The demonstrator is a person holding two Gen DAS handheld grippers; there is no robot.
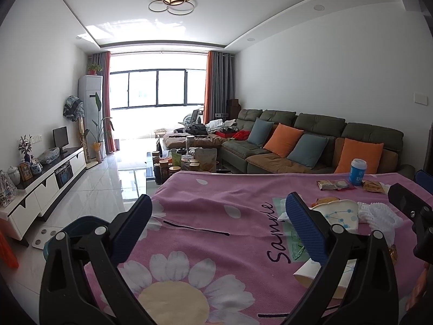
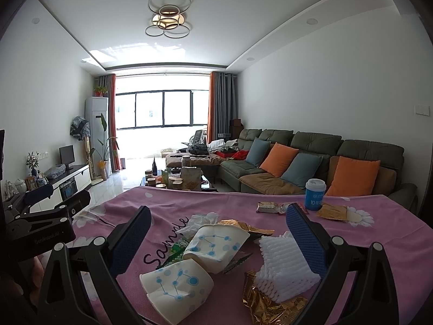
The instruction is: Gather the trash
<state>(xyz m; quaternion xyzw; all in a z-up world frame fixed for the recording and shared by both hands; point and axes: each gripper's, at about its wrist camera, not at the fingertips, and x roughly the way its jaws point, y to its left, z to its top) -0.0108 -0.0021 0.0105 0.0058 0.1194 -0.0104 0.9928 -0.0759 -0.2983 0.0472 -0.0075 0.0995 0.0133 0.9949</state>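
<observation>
Nearest the right wrist camera, at the bottom centre of the frame, a crushed paper cup (image 2: 176,284) is lying on the pink cloth (image 2: 151,203). A second crushed cup (image 2: 216,245) is lying just behind it, touching it. At the lower right, a white foam net (image 2: 284,268) is resting on a gold foil wrapper (image 2: 268,306). The right gripper (image 2: 217,239) is hovering over this pile with its tongs standing wide and holding nothing.

In the left wrist view, the left gripper (image 1: 219,226) is also standing wide and empty, above a bare part of the cloth. There the trash is lying at the right of the frame.

More trash is lying farther back, in the middle right of the right view: a snack packet (image 2: 268,207), an orange packet (image 2: 331,212) and a blue cup (image 2: 314,194) that is standing upright. A crumpled tissue (image 2: 199,223) is lying behind the cups.

All these things are looking very light. The paper cups are already flattened, so they will probably bend more; a folded rim looks like the best place to pinch. The foam net is soft and springy, so it likely needs a deep grip on its edge. The foil is probably slippery and thin, and it may slide out. The cloth itself is loose, so a low pinch may catch it too.
</observation>
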